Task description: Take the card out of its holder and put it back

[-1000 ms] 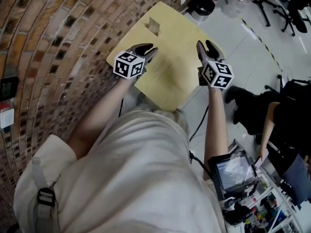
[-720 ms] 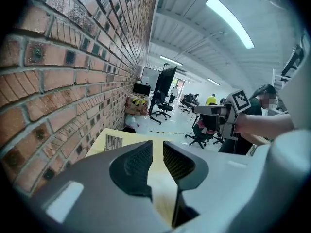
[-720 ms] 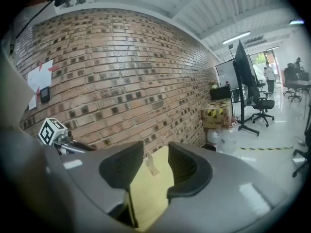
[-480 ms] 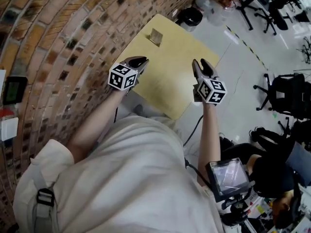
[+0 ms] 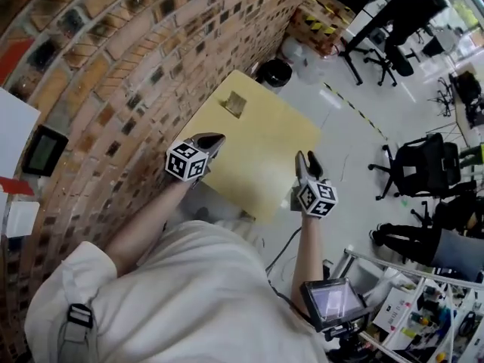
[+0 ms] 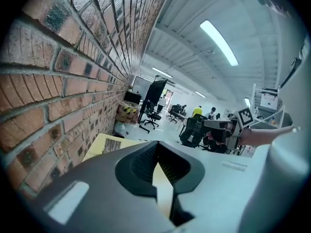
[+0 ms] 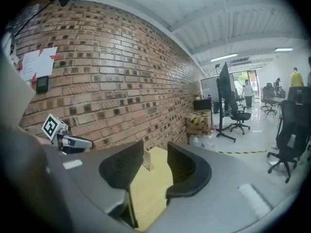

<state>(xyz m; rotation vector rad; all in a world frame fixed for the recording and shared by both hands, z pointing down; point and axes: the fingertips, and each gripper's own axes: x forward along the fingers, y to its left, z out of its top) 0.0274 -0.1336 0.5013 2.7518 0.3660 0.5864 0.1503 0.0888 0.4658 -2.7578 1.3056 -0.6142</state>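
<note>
A small clear holder with a card stands near the far edge of the yellow table. In the left gripper view the card shows ahead at the left, and in the right gripper view the holder shows through the gap between the jaws. My left gripper hovers at the table's left edge; its jaws have just been closing and are shut with nothing between them. My right gripper hangs open and empty over the table's near right edge. Both are well short of the holder.
A brick wall runs close along the table's left side. A black bin and taped boxes sit beyond the table. Office chairs and a seated person are at the right. A small monitor is near my right arm.
Both grippers have drawn back from over the table toward its near edges and risen a little. The left jaws have gone from open to shut. The right jaws stay open.
</note>
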